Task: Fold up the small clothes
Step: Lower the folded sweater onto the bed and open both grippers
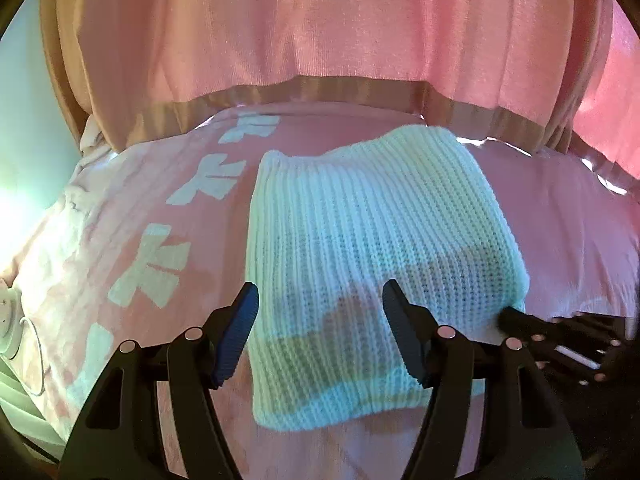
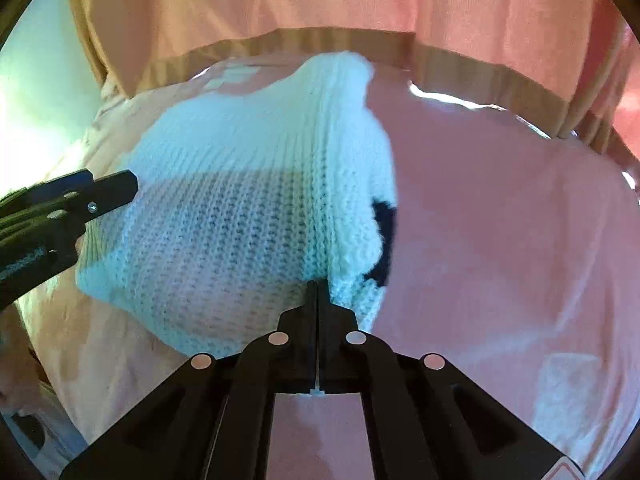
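Observation:
A white ribbed knit garment [image 1: 360,232] lies folded on a pink sheet [image 1: 568,232]. My left gripper [image 1: 320,320] hovers open over its near left part, one blue-padded finger outside the garment's left edge and the other above the knit. In the right wrist view the garment [image 2: 240,184] bunches into a ridge with a black patch [image 2: 385,240] on its right side. My right gripper [image 2: 317,289] is shut, its tips pinching the knit at the foot of that ridge. From the left wrist view, the right gripper [image 1: 514,316] meets the garment's lower right edge. My left gripper [image 2: 120,188] shows at the garment's left side.
A pink curtain [image 1: 320,20] with a tan hem [image 1: 320,90] hangs just behind the surface. White block patterns [image 1: 152,272] mark the sheet on the left. A white plug strip with a cable [image 1: 10,320] lies at the far left edge.

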A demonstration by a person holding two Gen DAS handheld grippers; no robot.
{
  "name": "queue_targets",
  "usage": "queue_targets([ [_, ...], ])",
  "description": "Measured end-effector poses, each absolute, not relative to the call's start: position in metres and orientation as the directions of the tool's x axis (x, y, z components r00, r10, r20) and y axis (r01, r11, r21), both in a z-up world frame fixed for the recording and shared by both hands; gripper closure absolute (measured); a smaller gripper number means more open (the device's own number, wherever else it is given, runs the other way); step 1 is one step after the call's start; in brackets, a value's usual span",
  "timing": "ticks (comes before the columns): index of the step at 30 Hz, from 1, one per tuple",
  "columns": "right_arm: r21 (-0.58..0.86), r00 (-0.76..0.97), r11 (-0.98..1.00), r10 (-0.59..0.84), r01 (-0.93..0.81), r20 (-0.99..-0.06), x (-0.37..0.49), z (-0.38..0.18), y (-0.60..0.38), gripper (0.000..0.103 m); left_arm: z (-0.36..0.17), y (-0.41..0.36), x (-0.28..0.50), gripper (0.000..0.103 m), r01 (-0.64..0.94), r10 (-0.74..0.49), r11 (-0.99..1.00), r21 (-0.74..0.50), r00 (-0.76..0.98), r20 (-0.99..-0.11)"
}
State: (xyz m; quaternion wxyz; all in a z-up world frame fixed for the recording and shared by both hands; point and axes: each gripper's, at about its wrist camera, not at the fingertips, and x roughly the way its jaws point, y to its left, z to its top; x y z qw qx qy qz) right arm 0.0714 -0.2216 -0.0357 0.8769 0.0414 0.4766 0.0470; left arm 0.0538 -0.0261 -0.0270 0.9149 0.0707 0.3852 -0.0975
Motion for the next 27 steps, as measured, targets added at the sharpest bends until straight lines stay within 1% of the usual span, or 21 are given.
queue_targets([
  [1,0.100,0.550,0.994,0.110,-0.048,-0.828,0.069,-0.030,-0.218,0.103,-0.028,-0.026,0.052,0.041,0.234,-0.121,0.970,0.059,0.682,-0.721],
  [4,0.138,0.595,0.988,0.154,-0.072,-0.789,0.052,-0.009,-0.214,0.103,-0.030,-0.024,0.044,0.041,0.221,-0.104,0.973,0.073,0.694,-0.713],
  [5,0.118,0.592,0.990,0.137,-0.072,-0.794,0.047,-0.012,-0.213,0.103,-0.031,-0.022,0.042,0.041,0.217,-0.103,0.974,0.070,0.693,-0.713],
  [7,0.073,0.547,0.995,0.096,-0.062,-0.832,0.050,-0.033,-0.212,0.103,-0.035,-0.019,0.040,0.041,0.208,-0.102,0.976,0.061,0.688,-0.718],
  [8,0.075,0.536,0.995,0.100,-0.069,-0.838,0.053,-0.044,-0.211,0.103,-0.039,-0.018,0.039,0.041,0.207,-0.102,0.977,0.057,0.681,-0.726],
  [10,0.074,0.555,0.995,0.098,-0.065,-0.826,0.052,-0.037,-0.211,0.103,-0.042,-0.019,0.036,0.041,0.204,-0.095,0.977,0.064,0.682,-0.726],
  [13,0.150,0.608,0.987,0.154,-0.059,-0.779,0.037,-0.013,-0.215,0.103,-0.040,-0.018,0.029,0.041,0.200,-0.088,0.977,0.077,0.701,-0.708],
  [15,0.148,0.625,0.988,0.147,-0.051,-0.767,0.028,-0.007,-0.219,0.103,-0.038,-0.015,0.026,0.041,0.195,-0.095,0.979,0.062,0.701,-0.706],
  [17,0.157,0.615,0.987,0.145,-0.035,-0.775,0.031,-0.012,-0.222,0.103,-0.040,-0.014,0.025,0.041,0.192,-0.100,0.980,0.050,0.695,-0.712],
  [21,0.166,0.558,0.986,0.151,-0.023,-0.816,0.043,-0.037,-0.226,0.103,-0.045,-0.017,0.025,0.040,0.192,-0.083,0.979,0.072,0.690,-0.719],
  [25,0.153,0.561,0.987,0.151,-0.043,-0.814,0.045,-0.043,-0.221,0.103,-0.064,-0.016,0.036,0.039,0.191,-0.054,0.978,0.088,0.632,-0.773],
  [27,0.169,0.562,0.985,0.164,-0.044,-0.811,0.045,-0.046,-0.222,0.103,-0.071,-0.012,0.040,0.035,0.177,-0.057,0.982,0.069,0.620,-0.783],
])
